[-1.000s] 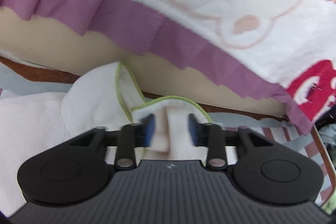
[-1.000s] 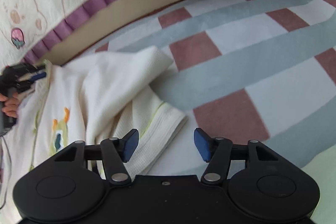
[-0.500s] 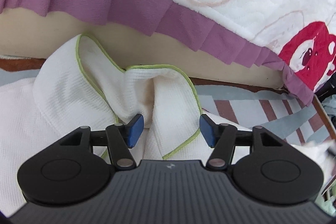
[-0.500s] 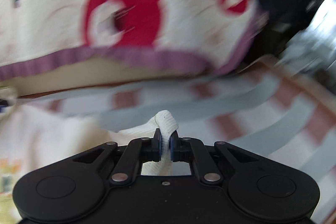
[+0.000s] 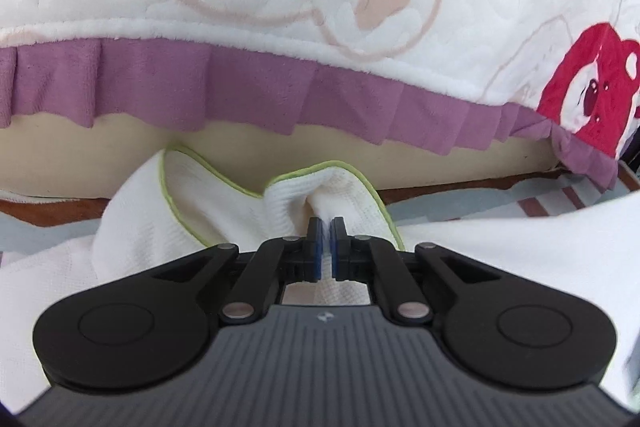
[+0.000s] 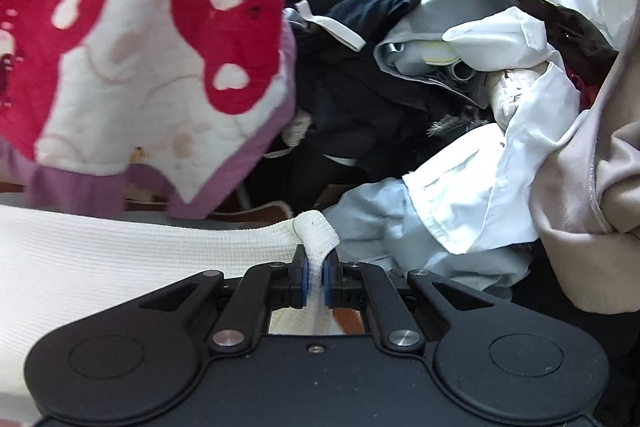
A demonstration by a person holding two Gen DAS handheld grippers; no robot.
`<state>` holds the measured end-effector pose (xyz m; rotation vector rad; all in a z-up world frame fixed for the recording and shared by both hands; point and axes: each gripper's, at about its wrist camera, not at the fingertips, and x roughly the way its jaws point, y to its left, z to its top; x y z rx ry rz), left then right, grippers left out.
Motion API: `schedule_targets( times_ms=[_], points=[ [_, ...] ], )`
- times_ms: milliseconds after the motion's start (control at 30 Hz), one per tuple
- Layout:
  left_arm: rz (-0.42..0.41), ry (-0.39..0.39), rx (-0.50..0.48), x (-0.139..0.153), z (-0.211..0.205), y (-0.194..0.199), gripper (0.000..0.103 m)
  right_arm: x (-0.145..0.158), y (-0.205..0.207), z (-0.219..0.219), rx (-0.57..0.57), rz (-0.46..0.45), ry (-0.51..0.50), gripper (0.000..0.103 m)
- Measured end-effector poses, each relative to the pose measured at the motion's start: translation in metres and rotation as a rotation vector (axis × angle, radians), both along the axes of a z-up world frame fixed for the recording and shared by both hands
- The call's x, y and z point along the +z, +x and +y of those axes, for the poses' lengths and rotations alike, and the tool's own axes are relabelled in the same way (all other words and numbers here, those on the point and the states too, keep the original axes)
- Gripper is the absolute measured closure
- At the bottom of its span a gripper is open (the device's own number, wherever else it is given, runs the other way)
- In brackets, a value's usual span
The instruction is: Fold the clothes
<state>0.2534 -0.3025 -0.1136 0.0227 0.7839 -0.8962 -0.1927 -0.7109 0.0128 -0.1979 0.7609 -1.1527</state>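
Left gripper [image 5: 325, 227] jaws just closed, white garment [image 5: 344, 195] pinched between

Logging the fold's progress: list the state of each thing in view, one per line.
White waffle-knit garment with green trim: bunched, pinched at two spots.
Left gripper: just closed, shut on the trim.
Right gripper: shut on the white edge.
Pile of mixed clothes: unfolded.

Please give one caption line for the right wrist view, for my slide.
Right tool shut on a white ribbed garment, with a pile of clothes behind.
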Motion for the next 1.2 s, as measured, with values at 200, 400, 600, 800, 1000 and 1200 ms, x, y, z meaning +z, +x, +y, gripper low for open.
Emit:
schedule_targets(
  times_ms=[200, 400, 600, 800, 1000, 1200],
  points=[
    [0.013, 0.096, 0.041, -0.015, -0.016, 0.004, 0.094, -0.037, 0.023, -0.010, -0.051, 0.091, -0.002, 0.096],
    [0.078, -0.010, 0.110, 0.008, 0.006, 0.017, 0.049, -0.055, 0.032, -0.019, -0.148, 0.091, 0.147, 0.090],
    [0.176, 0.047, 0.139, 0.021, 0.044, 0.029, 0.047, -0.052, 0.043, -0.008, -0.250, -0.001, 0.187, 0.058],
    [0.200, 0.038, 0.149, 0.030, 0.114, 0.020, 0.049, -0.059, 0.083, 0.040, -0.081, -0.239, 0.296, 0.055],
    [0.120, 0.106, 0.259, 0.048, 0.205, 0.000, 0.049, -0.083, 0.166, 0.136, 0.339, -0.272, 0.498, 0.055],
    [0.129, 0.076, 0.523, 0.040, 0.318, -0.022, 0.047, -0.112, 0.242, 0.247, 0.612, -0.276, 0.745, 0.055]
  ],
)
